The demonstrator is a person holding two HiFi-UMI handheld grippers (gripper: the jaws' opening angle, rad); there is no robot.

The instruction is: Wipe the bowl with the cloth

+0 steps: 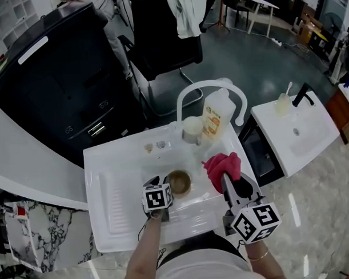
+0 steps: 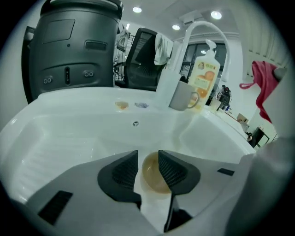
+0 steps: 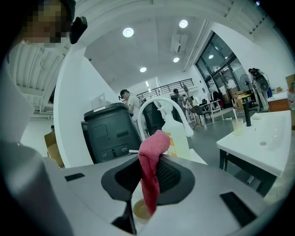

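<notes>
Head view — right gripper [image 1: 226,179] pinches cloth [image 1: 223,164]; left gripper [image 1: 160,180] gapes beside bowl [image 1: 180,183].

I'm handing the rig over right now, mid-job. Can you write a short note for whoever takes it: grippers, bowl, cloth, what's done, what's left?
Left gripper: open and empty, angled down at the brown bowl. The bowl shows through the gap between its jaws but is not gripped.
Right gripper: shut on the red cloth, held in the air to the bowl's right, apart from it.
Bowl: upright in the white sink, in front of the tap.
Done: cloth is in hand.
Left: probably steady the bowl with the left gripper, then bring the cloth down and wipe it.
</notes>
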